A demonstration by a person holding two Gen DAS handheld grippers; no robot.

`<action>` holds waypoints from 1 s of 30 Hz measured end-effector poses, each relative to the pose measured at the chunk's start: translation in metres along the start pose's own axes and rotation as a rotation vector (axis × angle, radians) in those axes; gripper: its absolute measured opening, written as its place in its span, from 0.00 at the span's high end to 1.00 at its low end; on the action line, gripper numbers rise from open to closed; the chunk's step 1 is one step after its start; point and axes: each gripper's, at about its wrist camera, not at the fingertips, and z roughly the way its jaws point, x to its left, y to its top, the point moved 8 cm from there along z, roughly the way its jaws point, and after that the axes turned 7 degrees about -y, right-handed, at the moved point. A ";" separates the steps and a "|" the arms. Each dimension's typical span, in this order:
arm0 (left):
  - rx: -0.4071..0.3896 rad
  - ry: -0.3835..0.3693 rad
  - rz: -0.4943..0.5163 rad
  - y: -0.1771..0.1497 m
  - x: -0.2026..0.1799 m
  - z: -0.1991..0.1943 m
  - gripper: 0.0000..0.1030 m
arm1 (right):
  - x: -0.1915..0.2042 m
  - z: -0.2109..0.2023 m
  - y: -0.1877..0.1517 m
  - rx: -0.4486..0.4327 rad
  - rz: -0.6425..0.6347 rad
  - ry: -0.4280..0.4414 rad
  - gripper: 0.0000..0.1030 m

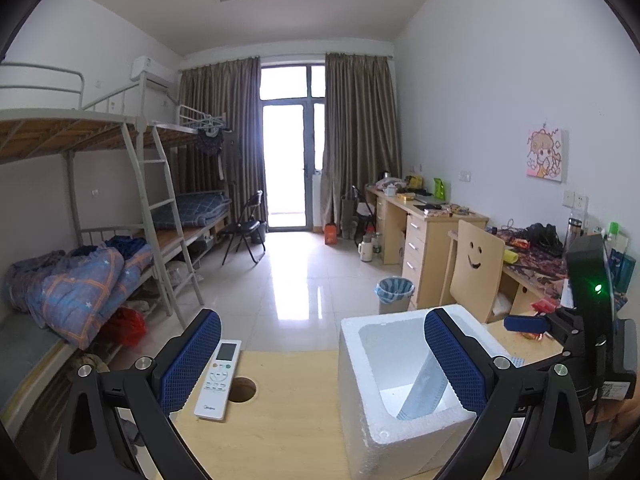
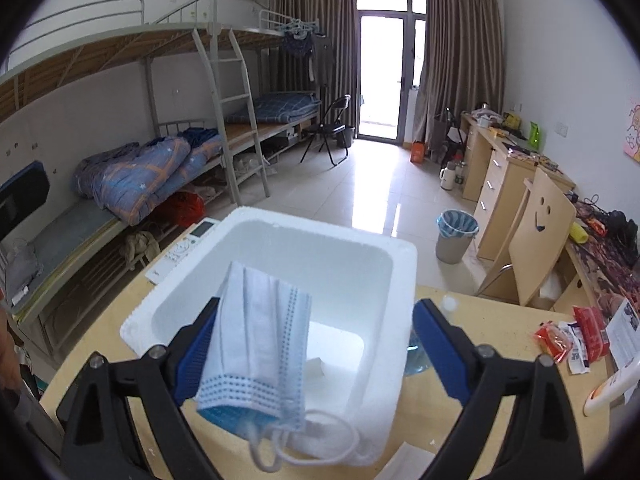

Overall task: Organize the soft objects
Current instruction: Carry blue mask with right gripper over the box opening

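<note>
A white foam box (image 2: pixel 400 276) stands open on a light wooden table (image 2: pixel 500 320). A folded blue face mask (image 2: pixel 256 344) hangs over the box's near rim, against the left finger of my right gripper (image 2: pixel 316 356), whose jaws are wide apart. The mask's ear loops dangle outside the near wall. In the left wrist view the box (image 1: pixel 360 380) sits at the right and the mask (image 1: pixel 424 392) leans inside it. My left gripper (image 1: pixel 320 364) is open and empty, above the table left of the box. The other gripper's body (image 1: pixel 588 304) shows at the right.
A white remote control (image 1: pixel 218 380) lies on the table beside a round cable hole (image 1: pixel 242 390). Red snack packets (image 2: pixel 576 336) and a tube (image 2: pixel 608 388) lie at the table's right. A smiley-face chair (image 2: pixel 540 240), bin (image 2: pixel 456 236), desks and bunk beds surround the table.
</note>
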 end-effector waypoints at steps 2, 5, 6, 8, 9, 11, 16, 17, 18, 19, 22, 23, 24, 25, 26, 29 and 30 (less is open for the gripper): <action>0.011 -0.006 0.003 -0.001 -0.001 0.002 0.01 | -0.002 -0.003 -0.001 0.004 -0.003 0.003 0.08; 0.019 -0.013 -0.004 -0.002 -0.001 0.002 0.01 | -0.004 -0.009 -0.006 0.012 -0.036 -0.020 0.08; 0.019 -0.013 -0.005 -0.002 -0.001 0.002 0.01 | -0.004 -0.011 -0.008 0.013 -0.039 -0.021 0.08; 0.015 -0.018 -0.003 -0.001 -0.002 0.000 0.01 | -0.006 -0.015 -0.012 0.018 -0.042 -0.022 0.08; 0.014 -0.020 -0.003 -0.001 -0.003 -0.001 0.01 | -0.007 -0.016 -0.013 0.022 -0.044 -0.025 0.08; 0.010 -0.026 -0.005 0.000 -0.004 -0.003 0.01 | -0.010 -0.021 -0.017 0.025 -0.042 -0.031 0.08; 0.008 -0.036 0.001 0.001 -0.007 -0.005 0.01 | -0.010 -0.031 -0.018 0.031 -0.043 -0.017 0.08; 0.006 -0.039 0.004 0.001 -0.008 -0.006 0.01 | -0.012 -0.034 -0.018 0.029 -0.040 -0.017 0.08; 0.006 -0.041 0.005 0.001 -0.009 -0.007 0.01 | -0.014 -0.036 -0.018 0.025 -0.038 -0.018 0.08; 0.005 -0.043 0.005 0.001 -0.009 -0.007 0.01 | -0.015 -0.039 -0.018 0.017 -0.034 -0.017 0.08; 0.006 -0.062 0.016 0.000 -0.015 -0.008 0.01 | -0.016 -0.046 -0.017 0.002 -0.012 0.011 0.08; 0.006 -0.069 0.017 -0.002 -0.017 -0.008 0.01 | -0.015 -0.047 -0.017 -0.003 -0.014 0.019 0.08; 0.006 -0.080 0.020 -0.003 -0.020 -0.008 0.01 | -0.015 -0.046 -0.017 -0.006 -0.017 0.022 0.08; 0.018 -0.105 0.038 -0.007 -0.025 -0.005 0.01 | -0.015 -0.044 -0.017 -0.004 -0.015 0.021 0.08; 0.031 -0.125 0.054 -0.011 -0.029 -0.003 0.01 | -0.015 -0.042 -0.018 -0.002 -0.012 0.023 0.08; 0.073 -0.159 0.100 -0.027 -0.036 0.010 0.01 | -0.014 -0.041 -0.019 -0.001 -0.012 0.036 0.08; 0.095 -0.180 0.117 -0.033 -0.038 0.017 0.01 | -0.014 -0.041 -0.019 -0.002 -0.013 0.038 0.08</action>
